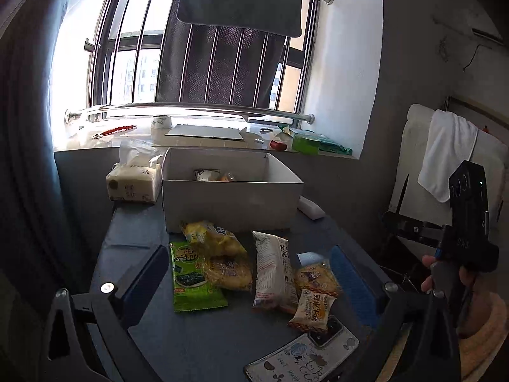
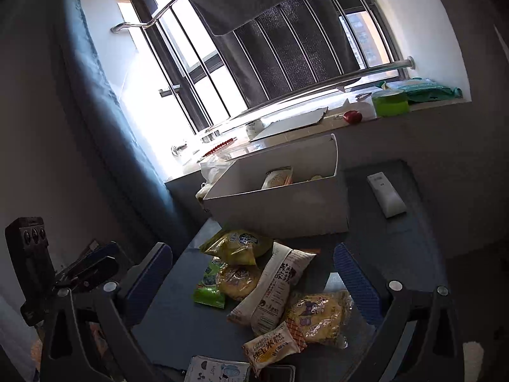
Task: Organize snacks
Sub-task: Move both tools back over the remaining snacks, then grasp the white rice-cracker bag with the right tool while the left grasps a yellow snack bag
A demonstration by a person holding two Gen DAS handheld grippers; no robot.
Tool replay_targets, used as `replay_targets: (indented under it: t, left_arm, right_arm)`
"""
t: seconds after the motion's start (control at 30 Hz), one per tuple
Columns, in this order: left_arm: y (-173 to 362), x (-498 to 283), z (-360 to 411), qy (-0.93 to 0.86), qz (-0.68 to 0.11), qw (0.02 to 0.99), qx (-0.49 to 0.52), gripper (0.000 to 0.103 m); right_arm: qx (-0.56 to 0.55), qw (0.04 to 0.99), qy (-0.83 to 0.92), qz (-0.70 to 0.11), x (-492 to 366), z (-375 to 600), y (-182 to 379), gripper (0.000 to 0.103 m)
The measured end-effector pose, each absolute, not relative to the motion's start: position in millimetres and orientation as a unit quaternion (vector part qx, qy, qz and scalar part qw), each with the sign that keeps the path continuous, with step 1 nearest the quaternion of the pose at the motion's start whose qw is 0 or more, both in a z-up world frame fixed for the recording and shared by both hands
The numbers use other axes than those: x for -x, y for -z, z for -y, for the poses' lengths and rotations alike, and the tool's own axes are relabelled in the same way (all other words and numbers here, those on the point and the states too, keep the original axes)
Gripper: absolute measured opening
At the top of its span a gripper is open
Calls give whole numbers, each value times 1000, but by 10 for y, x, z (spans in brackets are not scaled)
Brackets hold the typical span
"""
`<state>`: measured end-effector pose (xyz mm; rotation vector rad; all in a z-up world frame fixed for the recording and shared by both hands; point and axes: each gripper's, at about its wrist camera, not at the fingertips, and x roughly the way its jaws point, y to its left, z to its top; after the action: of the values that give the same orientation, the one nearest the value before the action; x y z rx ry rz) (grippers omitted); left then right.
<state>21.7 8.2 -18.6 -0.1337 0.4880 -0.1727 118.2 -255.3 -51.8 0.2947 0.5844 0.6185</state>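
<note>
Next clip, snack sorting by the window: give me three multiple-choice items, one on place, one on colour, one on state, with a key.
1. Where does the tissue pack sit relative to the white box, seen from the left wrist view?
A. left of it
B. inside it
C. on the windowsill

2. What colour is the seaweed packet?
A. red
B. green
C. blue

3. How do the left gripper and right gripper stand?
A. both open, holding nothing
B. left shut on a packet
C. right shut on the phone

Key: 1 A, the pack stands against the box's left wall. 2 B, its wrapper is bright green. 3 A, each pair of jaws is spread wide above the snacks.
</note>
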Motion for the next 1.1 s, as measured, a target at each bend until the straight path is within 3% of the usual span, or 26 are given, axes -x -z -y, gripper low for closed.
replay_targets:
  t: [0.47, 0.67, 0.83, 1.1]
  left_arm:
    - [668, 64, -27, 55, -275, 956, 81, 103]
    - [687, 50, -39, 53, -274, 957, 83, 103]
    - [716, 38, -92, 44, -279, 956, 84, 103]
    - [790, 18, -220, 32, -291, 951, 99, 103]
  right_arm:
    - [-115, 886, -279, -352, -948, 2465, 1204, 103]
    - [-102, 873, -306, -366, -1241, 2140, 1210, 103]
    - [-91, 837, -318, -435, -1736, 1807, 1329, 103]
    - [-111, 820, -288, -483, -2283, 1596, 1494, 103]
